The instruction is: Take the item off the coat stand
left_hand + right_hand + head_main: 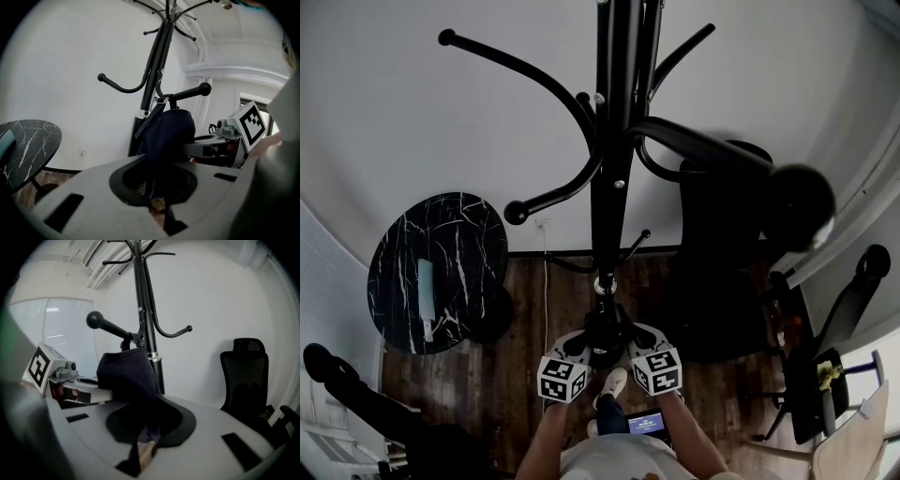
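A black coat stand rises in front of me, its pole also in the left gripper view. A dark blue cloth item hangs by its strap from a ball-ended hook. My left gripper is shut on the item's lower left part. My right gripper is shut on the same item from the other side. In the head view both grippers, left and right, meet at the pole with the item between them. The hook's ball sticks out above the item.
A round black marble table stands at the left on the wooden floor. A black office chair is right of the stand against the white wall, and another chair is further right. Other hooks curve out above.
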{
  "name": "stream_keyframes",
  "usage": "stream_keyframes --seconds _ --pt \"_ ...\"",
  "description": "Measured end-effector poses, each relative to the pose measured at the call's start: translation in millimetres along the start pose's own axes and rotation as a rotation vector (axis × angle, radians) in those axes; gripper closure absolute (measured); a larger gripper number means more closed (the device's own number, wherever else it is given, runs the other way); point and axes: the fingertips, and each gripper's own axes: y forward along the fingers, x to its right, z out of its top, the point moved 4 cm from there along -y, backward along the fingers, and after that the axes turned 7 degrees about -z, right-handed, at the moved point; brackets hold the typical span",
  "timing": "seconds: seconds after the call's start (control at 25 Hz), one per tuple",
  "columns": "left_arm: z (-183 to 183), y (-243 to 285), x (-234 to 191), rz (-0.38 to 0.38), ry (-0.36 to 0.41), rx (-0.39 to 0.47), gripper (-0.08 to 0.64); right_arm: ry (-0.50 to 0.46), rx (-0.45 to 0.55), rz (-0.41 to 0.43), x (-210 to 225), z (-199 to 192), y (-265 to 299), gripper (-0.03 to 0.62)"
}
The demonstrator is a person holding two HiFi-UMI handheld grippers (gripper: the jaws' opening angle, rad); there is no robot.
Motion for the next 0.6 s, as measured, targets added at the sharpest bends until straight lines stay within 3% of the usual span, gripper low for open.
stream_keyframes --seconds 0.6 --pt "-6 -21 23 0.0 -0.001 0.001 0.529 0.04 0.003 0.016 -10 -7 -30 0.554"
